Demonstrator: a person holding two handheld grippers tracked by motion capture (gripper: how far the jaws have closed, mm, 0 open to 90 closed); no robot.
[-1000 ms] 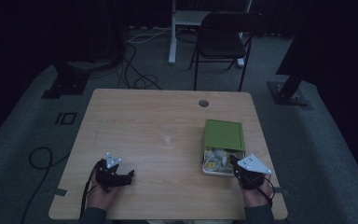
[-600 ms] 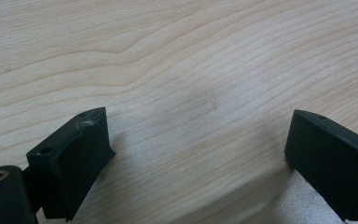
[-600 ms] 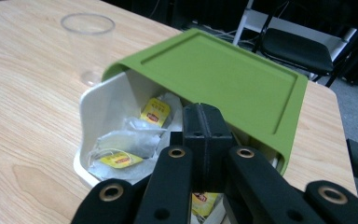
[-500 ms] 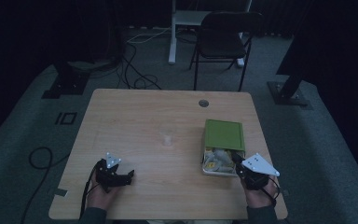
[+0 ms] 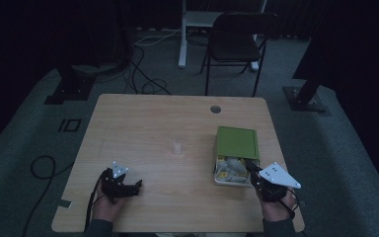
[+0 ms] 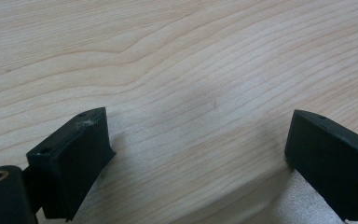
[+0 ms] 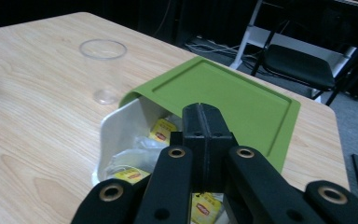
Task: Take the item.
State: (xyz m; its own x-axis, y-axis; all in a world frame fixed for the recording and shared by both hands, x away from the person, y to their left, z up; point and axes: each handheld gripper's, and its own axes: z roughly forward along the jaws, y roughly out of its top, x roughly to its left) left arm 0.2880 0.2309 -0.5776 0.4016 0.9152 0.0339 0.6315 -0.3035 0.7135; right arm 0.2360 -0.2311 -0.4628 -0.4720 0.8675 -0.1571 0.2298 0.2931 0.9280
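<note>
My right tongs (image 7: 200,122) pressed together, hovering over white box (image 5: 225,177) of tea bags (image 7: 162,130), green lid (image 5: 237,142) slid back for access. Left tongs (image 5: 128,186) spread apart, resting idle on desk (image 5: 168,123). Clear cup (image 7: 103,70) waits nearby.

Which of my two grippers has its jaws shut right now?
The right gripper, over the white box of tea bags with the green lid; the left gripper stands open above bare table.
</note>
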